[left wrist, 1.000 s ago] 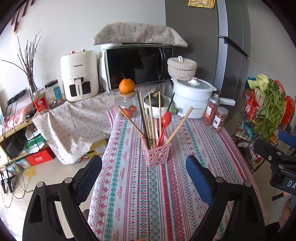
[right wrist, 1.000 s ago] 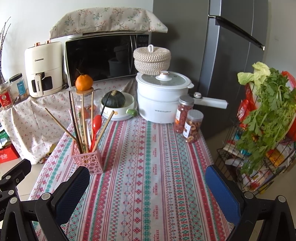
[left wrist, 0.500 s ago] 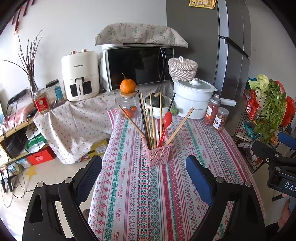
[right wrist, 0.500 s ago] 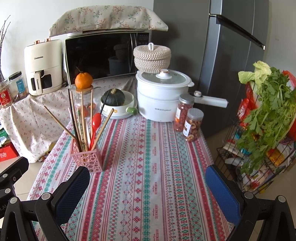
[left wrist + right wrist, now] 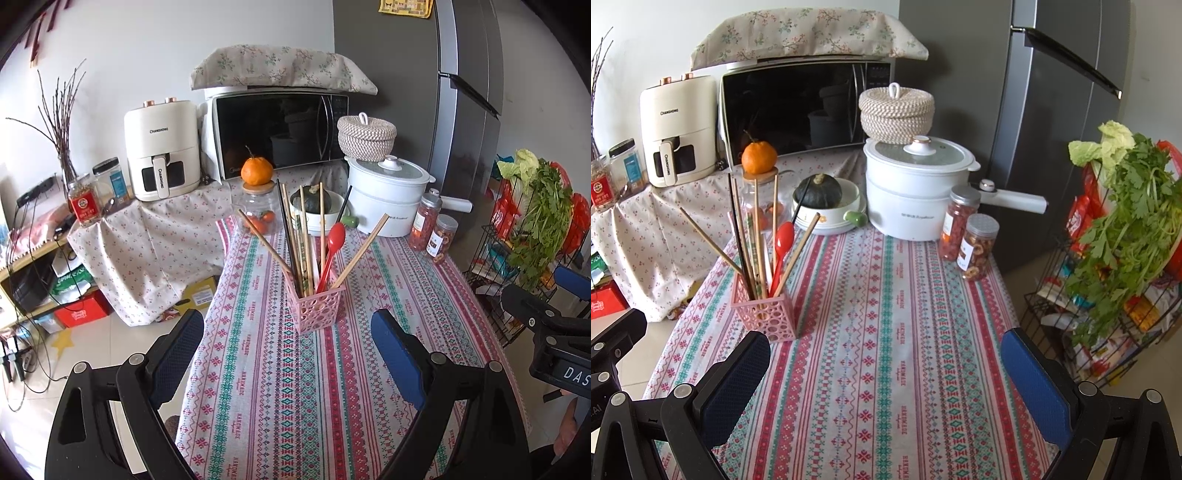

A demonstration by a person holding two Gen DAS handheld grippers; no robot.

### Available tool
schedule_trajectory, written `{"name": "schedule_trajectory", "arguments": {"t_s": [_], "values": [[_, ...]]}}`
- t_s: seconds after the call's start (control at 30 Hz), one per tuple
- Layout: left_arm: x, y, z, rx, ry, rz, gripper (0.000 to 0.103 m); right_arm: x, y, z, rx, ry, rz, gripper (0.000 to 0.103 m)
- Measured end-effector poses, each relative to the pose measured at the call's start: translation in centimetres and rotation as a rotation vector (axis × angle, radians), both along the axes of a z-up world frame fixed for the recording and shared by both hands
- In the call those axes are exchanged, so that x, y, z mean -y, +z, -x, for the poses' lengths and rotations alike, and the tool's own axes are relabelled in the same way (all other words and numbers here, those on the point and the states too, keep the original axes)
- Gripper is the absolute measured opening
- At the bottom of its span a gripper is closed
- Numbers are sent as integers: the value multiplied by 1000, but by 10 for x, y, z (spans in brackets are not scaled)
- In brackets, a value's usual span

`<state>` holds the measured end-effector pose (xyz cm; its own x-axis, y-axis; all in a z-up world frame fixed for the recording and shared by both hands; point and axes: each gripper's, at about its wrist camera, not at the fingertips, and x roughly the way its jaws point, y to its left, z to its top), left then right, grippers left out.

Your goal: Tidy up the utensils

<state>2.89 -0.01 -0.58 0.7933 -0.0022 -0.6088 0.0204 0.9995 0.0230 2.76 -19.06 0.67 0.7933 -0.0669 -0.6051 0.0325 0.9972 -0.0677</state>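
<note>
Both the left gripper (image 5: 287,334) and right gripper (image 5: 885,352) gape (empty) near the pink holder (image 5: 314,305).

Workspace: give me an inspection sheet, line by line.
Surface: table under a striped patterned tablecloth, near half bare.
Job's things: pink holder upright near the table's left edge, holding chopsticks and a red spoon.
Clutter: white pot, two snack jars, squash in a bowl, orange on a glass jar, all at the far end.
Grippers: left tongs open, empty, facing the holder; right tongs open, empty, over bare cloth.
Cables: loose wires on the floor, far left.
Surroundings: microwave, air fryer, fridge, vegetable rack.
</note>
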Motion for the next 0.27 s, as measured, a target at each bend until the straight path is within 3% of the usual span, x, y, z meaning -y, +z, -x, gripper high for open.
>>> {"name": "schedule_trajectory", "arguments": {"t_s": [0.27], "values": [[1,-2,0,-7,5,4,94,0,0,0,-1,1,0,102]]}}
